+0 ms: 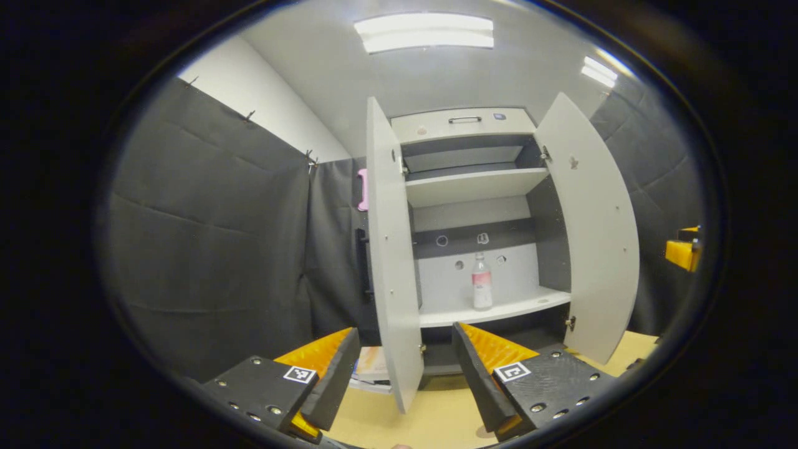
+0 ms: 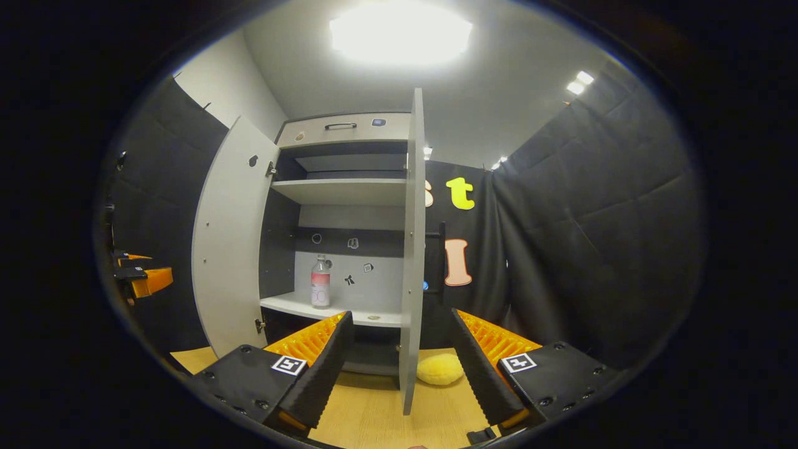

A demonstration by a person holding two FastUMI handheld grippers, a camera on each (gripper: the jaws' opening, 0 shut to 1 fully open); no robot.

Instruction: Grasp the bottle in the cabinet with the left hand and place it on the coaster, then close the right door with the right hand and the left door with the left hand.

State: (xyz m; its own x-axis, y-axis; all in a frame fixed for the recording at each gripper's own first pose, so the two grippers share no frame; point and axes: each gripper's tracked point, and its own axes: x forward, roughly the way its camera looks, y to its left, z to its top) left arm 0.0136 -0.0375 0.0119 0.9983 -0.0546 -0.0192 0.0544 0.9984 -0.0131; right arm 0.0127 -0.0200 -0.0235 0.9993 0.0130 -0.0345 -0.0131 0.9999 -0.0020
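Both cabinet doors stand swung wide, leaving a clear way in to the bottle, a slim clear plastic one with a pale cap and pinkish label, upright on the lower shelf near its middle. The left hand-held gripper sits back over the tabletop, fingers spread wide and holding nothing, lined up roughly with the opening, probably ready to reach in. The left door, a flat matte grey panel, shows edge-on between its ribbed pads. The right hand-held gripper is likewise wide and empty, with the right door edge-on between its fingers. A soft yellow rounded thing, perhaps a sponge, lies on the wood-grain tabletop; a coaster I cannot make out with confidence.
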